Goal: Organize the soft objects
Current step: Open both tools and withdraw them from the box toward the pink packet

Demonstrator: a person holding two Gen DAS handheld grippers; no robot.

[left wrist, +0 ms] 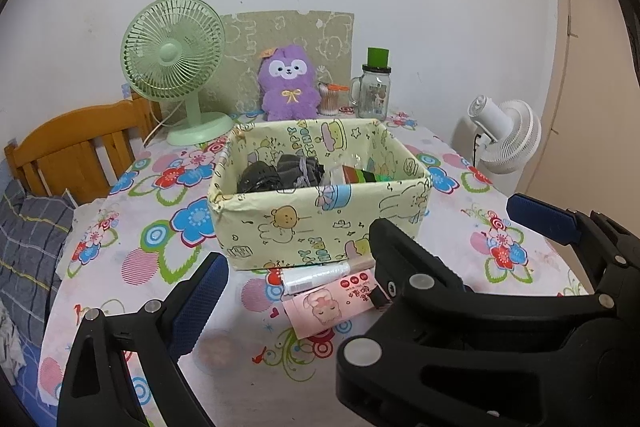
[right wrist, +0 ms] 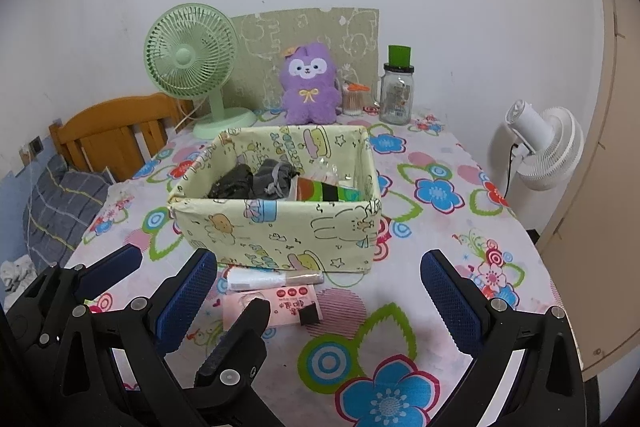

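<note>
- While both grippers were held back from the storage box, the step in hand was judged to be the approach to the next soft item, with nothing yet grasped.
- The left gripper was seen with its jaws spread wide and empty; the right gripper was likewise seen wide open and holding nothing.
- The pink tissue pack was found lying flat on the desk, just outside the front wall of the box, and a white roll was seen between the pack and that wall, touching or nearly touching both.
- In the left wrist view the pack was placed between the two jaws, nearer the right-hand one, whose body hid its right end.
- In the right wrist view the pack was placed at about 10 o'clock from the midpoint of the jaws, close to the left-hand finger, and partly hidden by the other gripper.
- Dark rolled fabric and a striped packet were already seen inside the box.
- The next move was judged to call for a lowering of one gripper over the pack, the jaws being set astride its short width, so that it could be lifted to 12 o'clock over the box wall; a soft pack was expected to yield under a firm squeeze.
</note>
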